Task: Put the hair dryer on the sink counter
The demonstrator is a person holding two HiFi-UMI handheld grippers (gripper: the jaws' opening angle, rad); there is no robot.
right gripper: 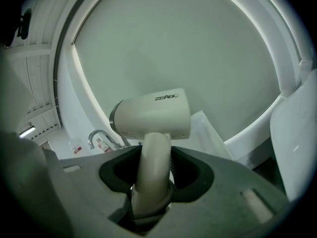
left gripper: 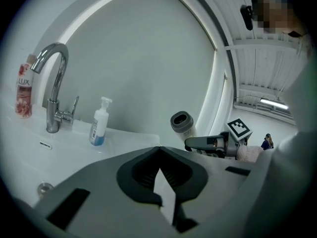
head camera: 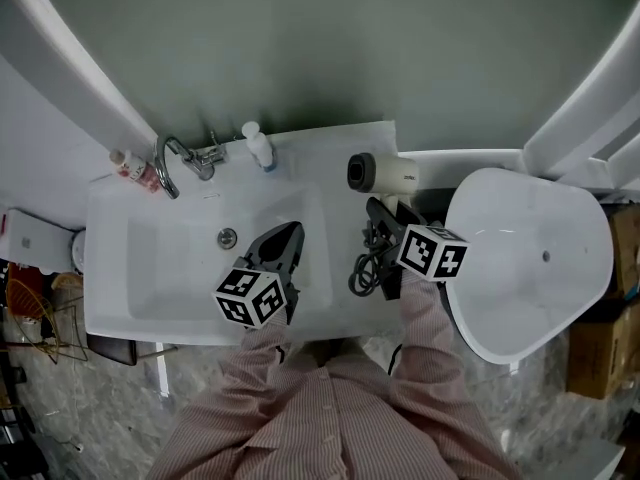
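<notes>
A cream hair dryer [head camera: 383, 173] with a dark nozzle sits over the right back part of the white sink counter [head camera: 330, 146]. My right gripper [head camera: 385, 213] is shut on its handle. In the right gripper view the handle runs down between the jaws and the dryer body [right gripper: 153, 115] stands above my right gripper [right gripper: 156, 150]. Its black cord [head camera: 365, 263] lies bunched on the counter's right end. Whether the dryer touches the counter I cannot tell. My left gripper [head camera: 289, 232] hovers over the basin, shut and empty; the left gripper view shows the dryer [left gripper: 182, 124] beyond my left gripper [left gripper: 159, 150].
A chrome faucet [head camera: 172, 163] stands at the back left, with a red-labelled bottle [head camera: 133, 168] to its left and a pump bottle [head camera: 259, 146] to its right. The basin drain [head camera: 228, 236] lies left of the left gripper. A large white oval fixture [head camera: 530, 258] stands right of the counter.
</notes>
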